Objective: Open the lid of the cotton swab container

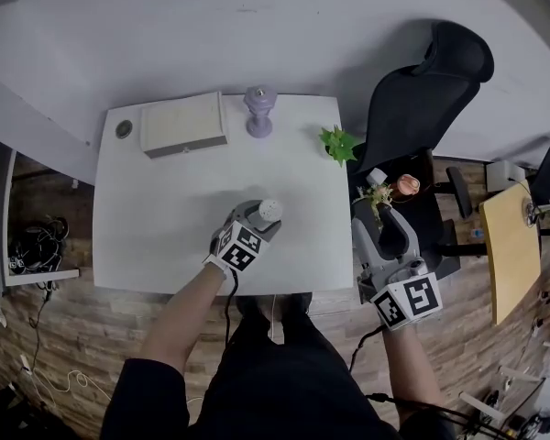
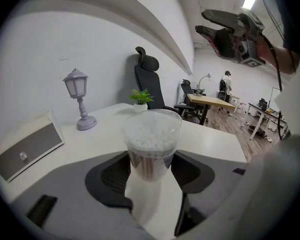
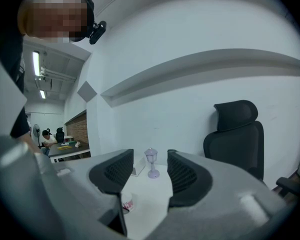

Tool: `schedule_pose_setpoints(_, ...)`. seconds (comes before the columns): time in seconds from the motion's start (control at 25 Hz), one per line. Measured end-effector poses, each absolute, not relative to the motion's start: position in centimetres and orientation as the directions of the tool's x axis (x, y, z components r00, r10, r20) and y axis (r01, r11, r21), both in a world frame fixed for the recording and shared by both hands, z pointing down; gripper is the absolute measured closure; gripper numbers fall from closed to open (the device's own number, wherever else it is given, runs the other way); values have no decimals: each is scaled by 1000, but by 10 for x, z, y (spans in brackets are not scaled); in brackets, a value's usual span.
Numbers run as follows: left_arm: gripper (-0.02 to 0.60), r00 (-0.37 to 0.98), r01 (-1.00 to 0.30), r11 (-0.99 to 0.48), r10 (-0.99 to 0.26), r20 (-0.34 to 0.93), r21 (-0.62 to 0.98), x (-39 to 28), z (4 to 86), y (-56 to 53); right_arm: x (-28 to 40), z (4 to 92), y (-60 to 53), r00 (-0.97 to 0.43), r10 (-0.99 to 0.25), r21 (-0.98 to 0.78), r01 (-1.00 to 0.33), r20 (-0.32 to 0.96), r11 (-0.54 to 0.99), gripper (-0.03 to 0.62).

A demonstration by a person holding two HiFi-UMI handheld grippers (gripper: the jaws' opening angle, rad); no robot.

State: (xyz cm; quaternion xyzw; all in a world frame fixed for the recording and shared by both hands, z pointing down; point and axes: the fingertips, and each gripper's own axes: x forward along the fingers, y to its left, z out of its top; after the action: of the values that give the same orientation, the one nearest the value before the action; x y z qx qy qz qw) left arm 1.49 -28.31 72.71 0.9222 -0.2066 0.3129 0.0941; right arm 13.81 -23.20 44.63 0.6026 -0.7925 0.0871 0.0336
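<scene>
No words, brands or numbers could be read anywhere. The marker cube (image 1: 240,247) of the left hand-held gripper (image 1: 262,214) and the marker cube (image 1: 409,302) of the right hand-held gripper (image 1: 386,220) carried only black-and-white square patterns. A small pot (image 3: 126,203) bore a reddish label, its print too small to make out.

Seen from my head view: a white rectangular desk (image 1: 165,236). I count five things on it. Along the far edge are a round grey cable grommet (image 1: 123,128), a cream rectangular box (image 1: 182,123) and a lilac lantern-shaped lamp (image 1: 258,111). Near the right edge is a small green potted plant (image 1: 338,143). Towards the front, upright, is a clear round cotton swab container (image 1: 265,214).
</scene>
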Motion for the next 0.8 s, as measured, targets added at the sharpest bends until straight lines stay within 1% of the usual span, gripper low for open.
schedule_pose_setpoints(0.4,333,754,-348,-936,-247,609,51,3,665,-258,112,446,-233,-399,-904,-95,-917,157,388,385)
schedule_pose_setpoints(0.68,333,768,-255,-967,-196,610,11,7,613,-231,74,455,-226,-584,-784,-83,-810,212,581,387)
schedule_pose_setpoints(0.8,333,768,-183,-983,-154,621,-17,10,592,-214,56,456,-222,-647,-727,-101,-759,231,643,385)
